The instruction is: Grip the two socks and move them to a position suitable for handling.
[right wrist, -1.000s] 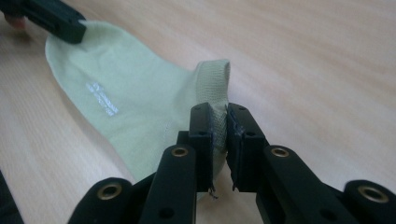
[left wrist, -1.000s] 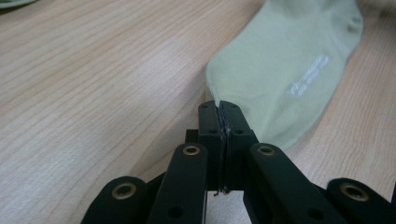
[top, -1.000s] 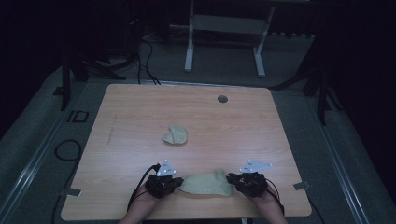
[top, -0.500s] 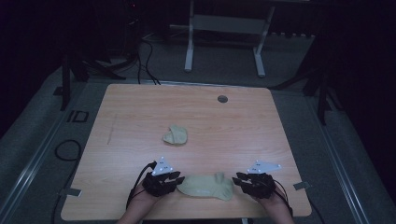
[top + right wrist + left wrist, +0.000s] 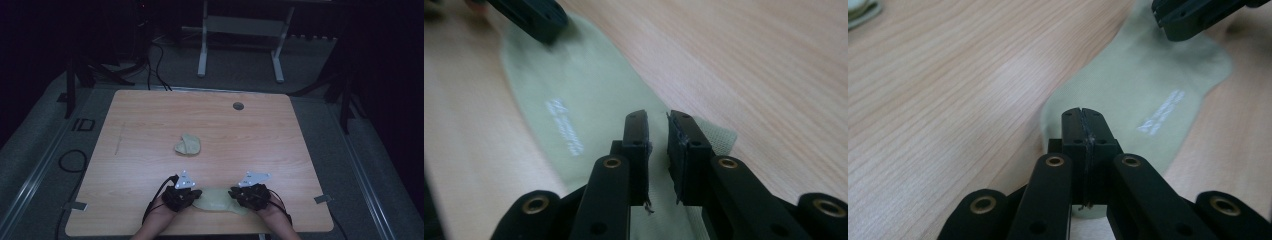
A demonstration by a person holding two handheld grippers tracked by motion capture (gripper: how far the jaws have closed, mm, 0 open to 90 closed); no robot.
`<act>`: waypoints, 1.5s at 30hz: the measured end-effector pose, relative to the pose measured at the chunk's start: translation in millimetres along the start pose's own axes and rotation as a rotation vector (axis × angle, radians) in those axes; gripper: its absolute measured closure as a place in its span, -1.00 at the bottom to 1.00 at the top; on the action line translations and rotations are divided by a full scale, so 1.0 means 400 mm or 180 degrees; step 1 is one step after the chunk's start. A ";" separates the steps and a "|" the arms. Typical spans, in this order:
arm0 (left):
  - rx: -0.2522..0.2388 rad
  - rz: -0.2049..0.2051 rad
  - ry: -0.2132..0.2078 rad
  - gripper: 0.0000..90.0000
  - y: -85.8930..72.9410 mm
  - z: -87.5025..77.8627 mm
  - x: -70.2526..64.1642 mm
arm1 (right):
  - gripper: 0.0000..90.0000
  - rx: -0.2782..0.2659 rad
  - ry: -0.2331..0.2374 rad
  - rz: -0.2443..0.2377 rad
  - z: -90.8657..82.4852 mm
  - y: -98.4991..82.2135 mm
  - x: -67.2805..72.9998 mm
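Note:
A pale green sock (image 5: 216,200) lies flat near the table's front edge, between my two grippers. My left gripper (image 5: 192,196) is at its left end. In the left gripper view its jaws (image 5: 1081,120) have just been closing and now meet over the sock (image 5: 1148,80), with no cloth visible between them. My right gripper (image 5: 235,194) is at the sock's right end. Its jaws (image 5: 657,125) have just been closing too and stand a narrow gap apart above the ribbed cuff of the sock (image 5: 574,90), gripping nothing.
A second pale green sock (image 5: 187,145), bunched up, sits in the middle of the wooden table (image 5: 150,125). A round cable hole (image 5: 238,106) is near the far edge. Beyond the table stands a white frame (image 5: 240,30) on a dark floor with cables.
My right gripper drew out to the right, then came back left onto the sock's end. The left gripper has stayed in place. The sock lies much as before.

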State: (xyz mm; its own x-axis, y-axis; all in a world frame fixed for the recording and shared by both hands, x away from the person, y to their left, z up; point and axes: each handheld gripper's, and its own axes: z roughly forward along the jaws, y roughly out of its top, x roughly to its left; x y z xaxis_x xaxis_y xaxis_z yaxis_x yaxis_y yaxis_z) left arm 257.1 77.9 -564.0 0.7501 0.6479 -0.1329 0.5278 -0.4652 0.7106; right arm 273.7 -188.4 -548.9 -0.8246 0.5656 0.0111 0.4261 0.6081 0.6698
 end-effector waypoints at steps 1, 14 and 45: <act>0.0019 -0.0015 0.0022 0.99 -0.003 0.001 0.004 | 0.72 0.0046 -0.0040 -0.0015 0.008 -0.003 -0.002; -0.0075 -0.0046 -0.0069 0.97 0.000 0.004 -0.007 | 0.51 0.0037 -0.0045 0.0080 -0.029 -0.060 -0.047; -0.0079 0.0089 -0.0238 0.77 -0.004 -0.018 -0.041 | 0.38 0.0067 0.0157 -0.0046 -0.101 -0.095 -0.038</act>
State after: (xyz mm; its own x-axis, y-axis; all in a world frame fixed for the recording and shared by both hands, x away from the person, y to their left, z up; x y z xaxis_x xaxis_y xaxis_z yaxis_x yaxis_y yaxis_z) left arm 241.0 72.3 -557.8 0.7925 0.5876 -0.1632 0.4968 -0.4668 0.7316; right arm 255.2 -242.7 -544.5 -0.8478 0.5290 0.0386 0.4214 0.6277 0.6545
